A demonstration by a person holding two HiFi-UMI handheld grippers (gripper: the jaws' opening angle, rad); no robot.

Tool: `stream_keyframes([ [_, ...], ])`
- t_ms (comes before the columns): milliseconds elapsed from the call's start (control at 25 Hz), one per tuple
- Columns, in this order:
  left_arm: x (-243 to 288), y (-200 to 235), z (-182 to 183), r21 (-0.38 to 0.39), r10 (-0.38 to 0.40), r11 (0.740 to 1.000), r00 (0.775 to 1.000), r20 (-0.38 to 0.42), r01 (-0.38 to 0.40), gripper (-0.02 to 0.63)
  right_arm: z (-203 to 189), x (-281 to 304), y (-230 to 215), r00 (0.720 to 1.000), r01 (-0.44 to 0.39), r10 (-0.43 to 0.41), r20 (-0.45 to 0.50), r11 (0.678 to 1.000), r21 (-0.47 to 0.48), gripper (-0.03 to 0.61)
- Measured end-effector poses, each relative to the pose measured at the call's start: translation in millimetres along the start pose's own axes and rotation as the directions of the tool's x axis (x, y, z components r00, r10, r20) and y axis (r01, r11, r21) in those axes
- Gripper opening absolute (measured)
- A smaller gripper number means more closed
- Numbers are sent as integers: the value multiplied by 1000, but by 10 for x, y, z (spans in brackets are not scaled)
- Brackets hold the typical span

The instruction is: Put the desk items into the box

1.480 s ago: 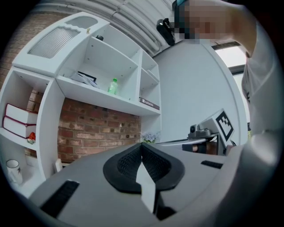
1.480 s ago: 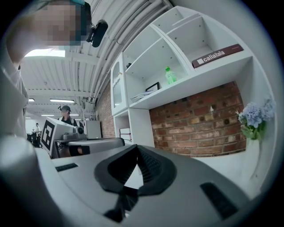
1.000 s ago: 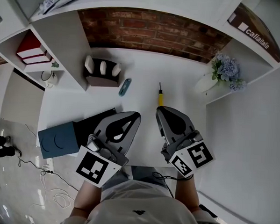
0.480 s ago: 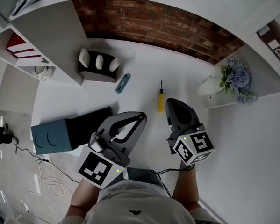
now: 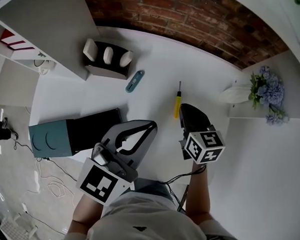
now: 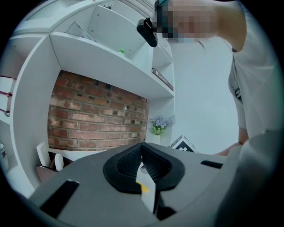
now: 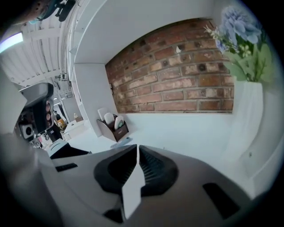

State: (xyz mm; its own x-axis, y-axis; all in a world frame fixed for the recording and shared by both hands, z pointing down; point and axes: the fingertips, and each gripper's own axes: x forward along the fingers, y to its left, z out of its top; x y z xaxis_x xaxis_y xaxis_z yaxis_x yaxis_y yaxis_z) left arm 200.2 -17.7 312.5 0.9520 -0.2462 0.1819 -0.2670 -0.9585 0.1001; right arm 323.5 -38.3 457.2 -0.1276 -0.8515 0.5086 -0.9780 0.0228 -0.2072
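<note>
Box (image 5: 92,130) at desk (image 5: 143,56) left edge; screwdriver (image 5: 177,104) mid-desk beside right gripper (image 5: 184,108).

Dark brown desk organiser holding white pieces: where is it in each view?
Head view: dark brown desk organiser upper left, below the red brick wall.
Left gripper view: organiser at lower left edge, under that wall.
Right gripper view: organiser left of centre, before that wall.
Shared landmark: the brick wall.

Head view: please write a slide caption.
Left tool and right tool, both shut, over a desk; screwdriver by the right tool, box at left.
</note>
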Motion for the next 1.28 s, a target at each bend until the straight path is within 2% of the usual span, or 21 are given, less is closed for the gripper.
stream_keyframes([
  [440, 44, 132, -99, -19, 32, 999, 999, -19, -32, 12, -432, 283, -236, 990, 63, -55, -133, 997, 50, 35],
  [800, 28, 224, -170, -31, 50, 998, 998, -32, -51, 12, -830, 476, -375, 956, 122, -107, -274, 992, 40, 75],
  [1280, -91, 343, -191, -45, 89, 995, 996, -30, -90, 12, -917, 607, -379, 939, 150, -123, -322, 987, 61, 107],
])
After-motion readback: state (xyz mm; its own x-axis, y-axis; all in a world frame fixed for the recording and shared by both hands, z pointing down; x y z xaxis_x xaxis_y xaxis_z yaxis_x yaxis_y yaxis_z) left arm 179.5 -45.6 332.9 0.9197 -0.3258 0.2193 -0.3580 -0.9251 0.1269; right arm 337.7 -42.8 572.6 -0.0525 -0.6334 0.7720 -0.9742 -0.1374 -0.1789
